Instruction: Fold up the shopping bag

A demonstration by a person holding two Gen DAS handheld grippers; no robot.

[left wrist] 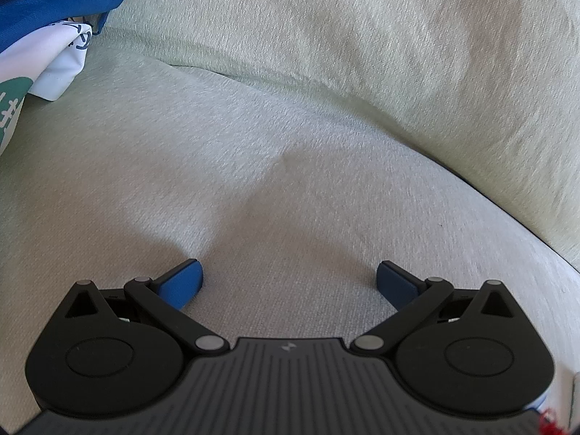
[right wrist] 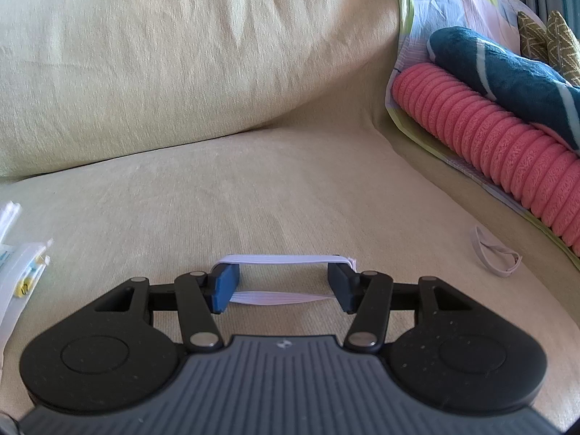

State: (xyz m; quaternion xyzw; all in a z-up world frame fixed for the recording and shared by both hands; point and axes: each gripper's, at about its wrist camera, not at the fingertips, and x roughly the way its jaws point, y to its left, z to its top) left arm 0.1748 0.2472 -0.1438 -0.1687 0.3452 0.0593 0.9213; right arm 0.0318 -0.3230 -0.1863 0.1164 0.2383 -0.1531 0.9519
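Note:
The shopping bag (left wrist: 40,11), blue with white and green printed cloth, lies bunched on the sofa seat (left wrist: 290,181) at the far upper left of the left wrist view. My left gripper (left wrist: 290,270) hovers over bare seat well to the right of it, open, with nothing between its blue pads. In the right wrist view a white elastic band (right wrist: 282,259) is stretched around the outside of both fingers of my right gripper (right wrist: 282,275). Its jaws stand partly apart with no object between the pads.
A second loose elastic band (right wrist: 493,250) lies on the seat to the right. A pink ribbed roll (right wrist: 507,152), a teal pillow (right wrist: 507,72) and a patterned cloth (right wrist: 435,7) fill the right end. The back cushion (right wrist: 181,54) rises behind. A white printed item (right wrist: 18,264) shows at the left edge.

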